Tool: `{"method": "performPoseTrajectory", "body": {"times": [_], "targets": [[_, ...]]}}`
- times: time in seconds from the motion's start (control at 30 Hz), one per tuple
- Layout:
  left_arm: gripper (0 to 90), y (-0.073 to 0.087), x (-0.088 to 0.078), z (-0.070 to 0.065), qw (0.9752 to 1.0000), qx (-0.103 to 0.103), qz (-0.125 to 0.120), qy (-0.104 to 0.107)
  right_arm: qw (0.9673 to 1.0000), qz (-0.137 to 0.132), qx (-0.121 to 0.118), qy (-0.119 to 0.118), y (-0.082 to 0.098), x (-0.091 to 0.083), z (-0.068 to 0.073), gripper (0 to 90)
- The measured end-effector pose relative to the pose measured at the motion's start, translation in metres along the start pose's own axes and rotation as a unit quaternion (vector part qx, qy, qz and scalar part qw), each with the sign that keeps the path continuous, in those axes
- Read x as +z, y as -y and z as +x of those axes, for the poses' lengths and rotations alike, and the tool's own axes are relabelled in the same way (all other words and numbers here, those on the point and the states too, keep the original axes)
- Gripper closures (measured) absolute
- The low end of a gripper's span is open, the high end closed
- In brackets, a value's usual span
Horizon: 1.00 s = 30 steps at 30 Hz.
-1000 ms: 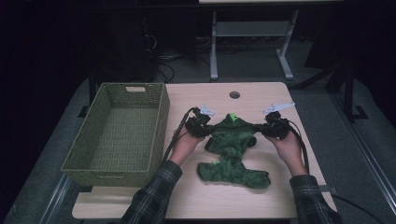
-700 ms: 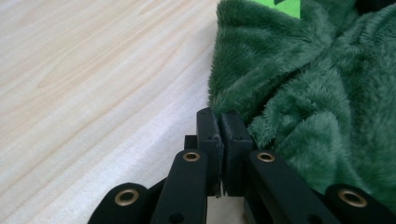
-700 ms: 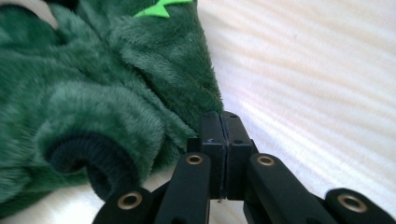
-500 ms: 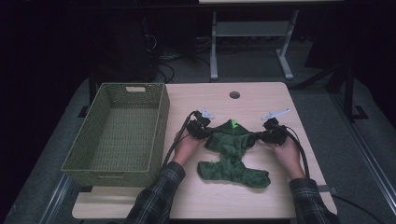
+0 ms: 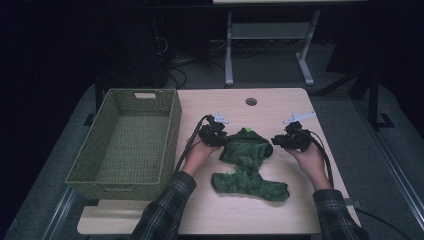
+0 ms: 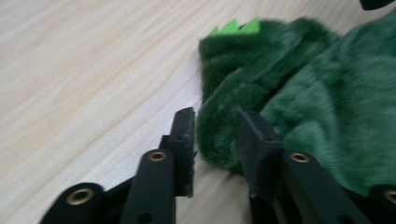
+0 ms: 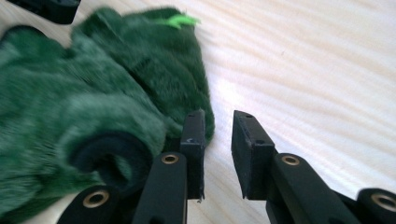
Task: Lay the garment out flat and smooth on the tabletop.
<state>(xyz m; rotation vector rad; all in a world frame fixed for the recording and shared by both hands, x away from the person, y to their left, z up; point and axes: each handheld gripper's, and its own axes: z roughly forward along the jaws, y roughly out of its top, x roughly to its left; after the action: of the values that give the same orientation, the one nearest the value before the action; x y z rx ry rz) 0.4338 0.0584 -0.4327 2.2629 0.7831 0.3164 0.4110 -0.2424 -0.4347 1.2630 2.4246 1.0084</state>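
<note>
A dark green furry garment [image 5: 247, 167] with small lime spikes [image 6: 233, 27] lies crumpled on the pale wooden table [image 5: 280, 105]. My left gripper [image 5: 216, 134] sits at its upper left corner. Its jaws have just been opening, and a fold of the garment [image 6: 327, 93] still lies loose in the gap of the left gripper [image 6: 215, 135]. At the garment's upper right corner is my right gripper [image 5: 286, 141]. Those jaws have also just been opening. Bare table shows between them in the right gripper view [image 7: 218, 140], and the garment [image 7: 70, 93] lies beside the left jaw.
A green woven basket [image 5: 172, 125] stands empty on the table's left side, close to my left hand. A round cable hole [image 5: 251, 101] sits near the far edge. Beyond the table are a metal stand [image 5: 270, 35] and dark floor.
Both grippers have edged inward and their jaws have parted. The garment's top edge, held taut between them before, has gone slack and rests bunched on the table.
</note>
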Motion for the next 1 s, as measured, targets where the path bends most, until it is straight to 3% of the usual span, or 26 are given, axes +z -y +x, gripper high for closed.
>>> {"method": "performPoseTrajectory", "body": {"times": [0.1,0.23,0.37,0.53,0.7,0.83,1.0], "targets": [[59.9,-0.004,-0.011,-0.003,0.9999,0.001,-0.004,0.011,0.9998,-0.019,-0.001,0.0,-0.002,-0.009,0.002,72.1],[54.3,-0.005,-0.019,-0.008,0.9997,0.005,0.004,0.023,0.9998,-0.019,0.003,-0.006,-0.002,-0.013,0.004,66.8],[47.6,0.001,-0.032,-0.012,0.9989,0.003,0.0,0.047,0.9997,-0.018,-0.01,-0.008,-0.003,-0.02,0.015,62.3],[38.9,0.009,-0.046,-0.02,0.9983,-0.004,-0.007,0.058,0.9993,-0.032,-0.016,-0.013,-0.004,-0.032,0.024,60.1],[30.4,0.019,-0.055,-0.031,0.9982,0.003,-0.001,0.059,0.9988,-0.041,-0.017,-0.02,-0.004,-0.039,0.032,59.9],[20.4,0.029,-0.063,-0.041,0.998,0.002,-0.011,0.061,0.9982,-0.046,-0.026,-0.03,-0.005,-0.045,0.042,59.5],[16.7,0.041,-0.073,-0.05,0.9983,0.014,-0.017,0.055,0.9978,-0.047,-0.028,-0.038,-0.003,-0.046,0.051,59.7]]}}
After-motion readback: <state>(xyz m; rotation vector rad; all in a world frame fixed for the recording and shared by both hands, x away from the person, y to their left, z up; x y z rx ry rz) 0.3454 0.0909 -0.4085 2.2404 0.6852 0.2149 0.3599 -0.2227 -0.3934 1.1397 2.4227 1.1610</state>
